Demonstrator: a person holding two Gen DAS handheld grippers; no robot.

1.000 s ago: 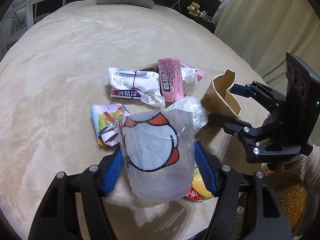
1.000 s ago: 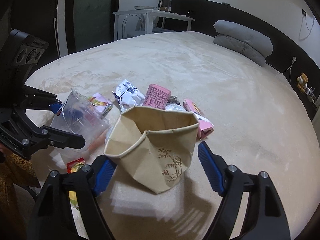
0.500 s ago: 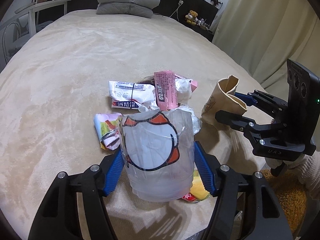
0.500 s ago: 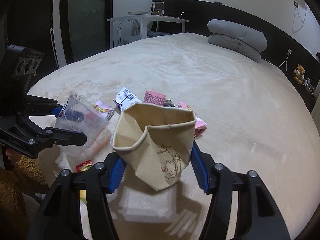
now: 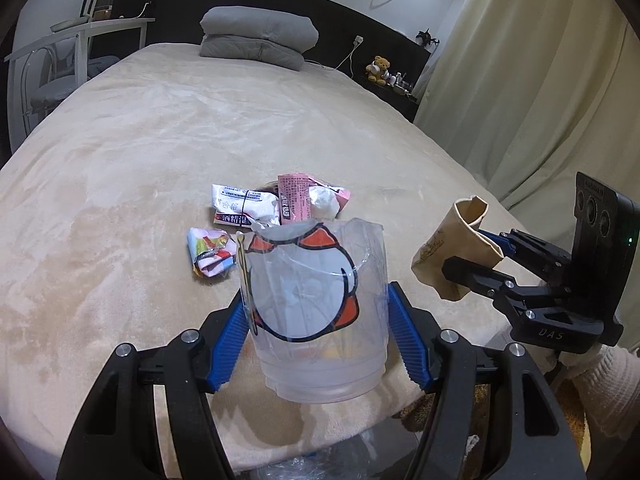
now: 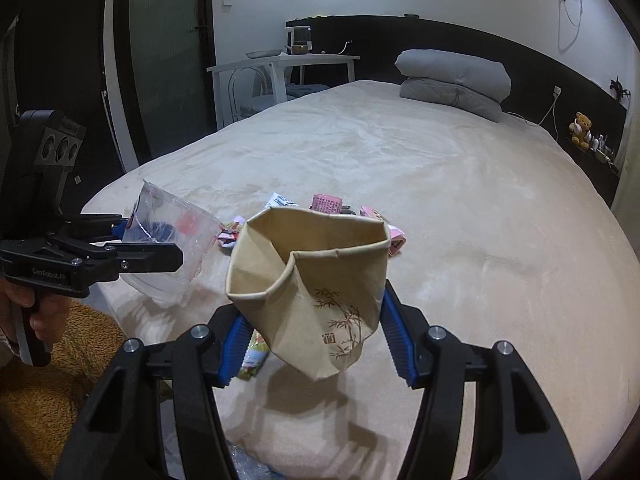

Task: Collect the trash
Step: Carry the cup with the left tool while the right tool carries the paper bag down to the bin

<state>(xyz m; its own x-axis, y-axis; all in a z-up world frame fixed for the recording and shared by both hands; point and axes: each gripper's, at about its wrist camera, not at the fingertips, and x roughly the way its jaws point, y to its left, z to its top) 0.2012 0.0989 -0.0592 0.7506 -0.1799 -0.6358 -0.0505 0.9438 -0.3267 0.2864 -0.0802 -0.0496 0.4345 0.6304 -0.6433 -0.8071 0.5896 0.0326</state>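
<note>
Trash is held in both grippers at this moment: a clear plastic cup (image 5: 316, 312) with an orange-and-black print is pinched between the blue pads of the left gripper (image 5: 318, 338), and a crumpled paper cup (image 6: 312, 280) with a bamboo drawing is clamped in the right gripper (image 6: 312, 330), whose jaws have just been closing on it. Both cups are seen lifted clear of the bed (image 5: 120, 160), near its front edge. The paper cup's wall is visibly folded inward under the pads, so no firmer squeeze is judged necessary; more pressure would only collapse it and let it slip. The plastic cup is thin and already cracked along its rim, and is best carried with its present grip unchanged.

Crinkled clear plastic, possibly a bag, is glimpsed below the bed edge at the bottom of both views, though this cannot be confirmed. If it is the bin, the cups should be brought over its opening one at a time, so the grippers are kept apart, and released only once well inside the rim.

Several wrappers (image 5: 280, 204) are left in a loose heap further back on the bed, with one colourful packet (image 5: 210, 250) just beside the heap; these are judged to be the next pickups.
</note>
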